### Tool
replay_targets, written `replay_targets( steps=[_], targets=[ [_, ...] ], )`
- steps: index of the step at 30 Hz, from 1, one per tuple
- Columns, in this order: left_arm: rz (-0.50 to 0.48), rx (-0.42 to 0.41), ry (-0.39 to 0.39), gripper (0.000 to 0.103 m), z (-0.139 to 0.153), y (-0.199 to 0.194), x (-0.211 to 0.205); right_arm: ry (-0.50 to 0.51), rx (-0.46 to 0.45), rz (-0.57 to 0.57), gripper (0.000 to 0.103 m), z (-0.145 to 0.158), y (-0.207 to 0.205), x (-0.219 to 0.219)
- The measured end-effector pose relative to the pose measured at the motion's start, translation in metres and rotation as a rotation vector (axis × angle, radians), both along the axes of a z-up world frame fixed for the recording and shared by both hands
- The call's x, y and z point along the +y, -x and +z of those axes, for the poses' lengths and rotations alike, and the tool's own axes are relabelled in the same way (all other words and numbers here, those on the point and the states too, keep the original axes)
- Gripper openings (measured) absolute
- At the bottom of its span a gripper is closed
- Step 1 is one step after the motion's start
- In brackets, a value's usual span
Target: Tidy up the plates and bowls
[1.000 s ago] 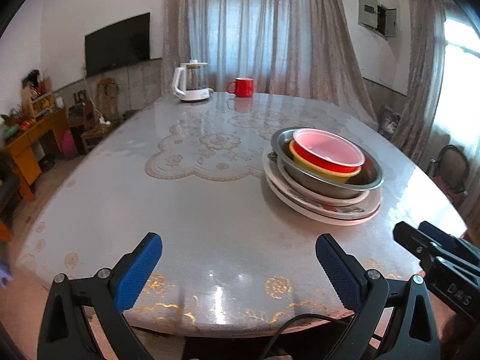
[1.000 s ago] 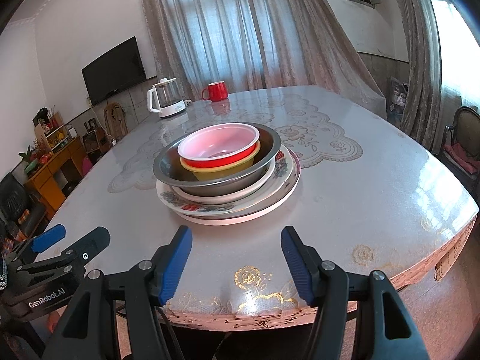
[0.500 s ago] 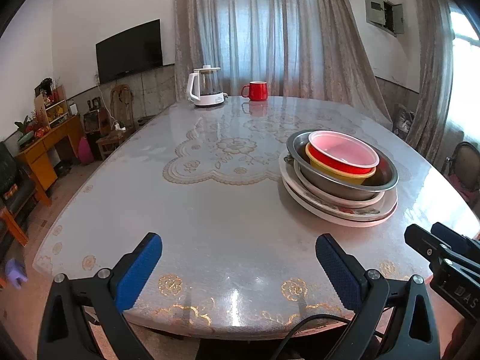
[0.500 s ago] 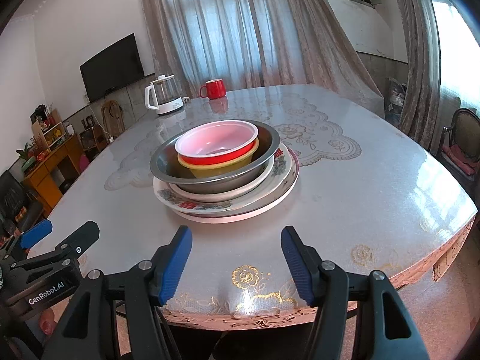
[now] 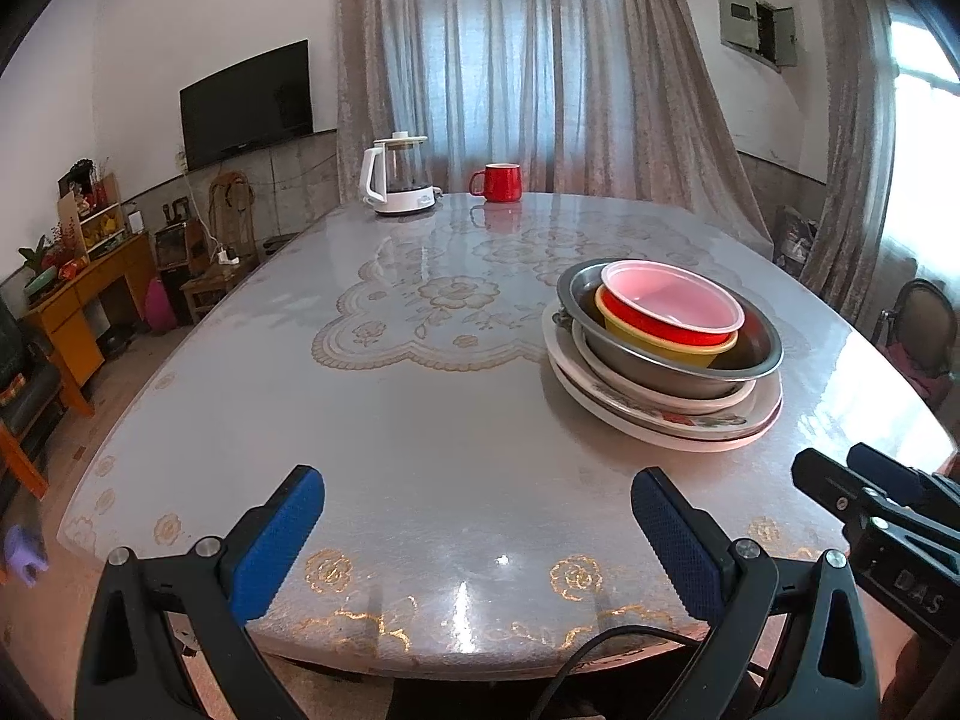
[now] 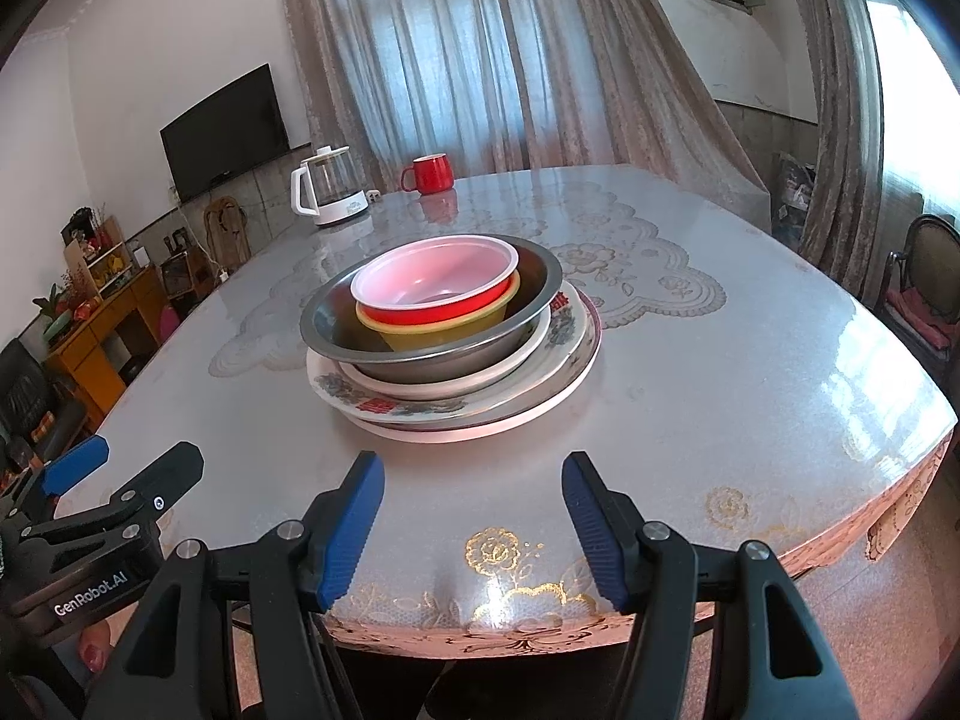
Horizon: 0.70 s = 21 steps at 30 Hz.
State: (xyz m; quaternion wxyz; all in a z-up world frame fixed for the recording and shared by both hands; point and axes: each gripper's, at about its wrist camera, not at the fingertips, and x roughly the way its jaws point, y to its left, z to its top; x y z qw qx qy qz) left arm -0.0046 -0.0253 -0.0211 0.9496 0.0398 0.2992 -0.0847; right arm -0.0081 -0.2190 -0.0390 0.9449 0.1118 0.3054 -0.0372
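One stack stands on the table [image 5: 420, 420]: a red bowl with a pink inside [image 5: 672, 309] [image 6: 438, 282] sits in a yellow bowl [image 5: 660, 342] [image 6: 438, 330], inside a steel basin [image 5: 678, 372] [image 6: 528, 294], on several plates [image 5: 672, 420] [image 6: 540, 372]. My left gripper [image 5: 477, 528] is open and empty over the table's near edge, left of the stack. My right gripper [image 6: 474, 516] is open and empty, just in front of the stack. Each gripper shows at the edge of the other's view.
A white kettle [image 5: 399, 183] [image 6: 327, 192] and a red mug [image 5: 498, 182] [image 6: 429, 173] stand at the table's far side. A chair [image 6: 927, 288] is at the right, wooden furniture [image 5: 72, 306] and a TV [image 5: 246, 102] at the left.
Both grippers have drawn back slightly and the left view has swung a little to the right. The stack has not moved. Both jaws stay open.
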Motion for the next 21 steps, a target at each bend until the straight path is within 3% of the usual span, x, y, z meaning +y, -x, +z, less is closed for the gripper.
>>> replay_targets(
  steps=[21],
  targets=[
    [-0.067, -0.013, -0.006, 0.103, 0.001, -0.001, -0.013, -0.011, 0.017, -0.001, 0.063, -0.005, -0.007, -0.002]
  ],
)
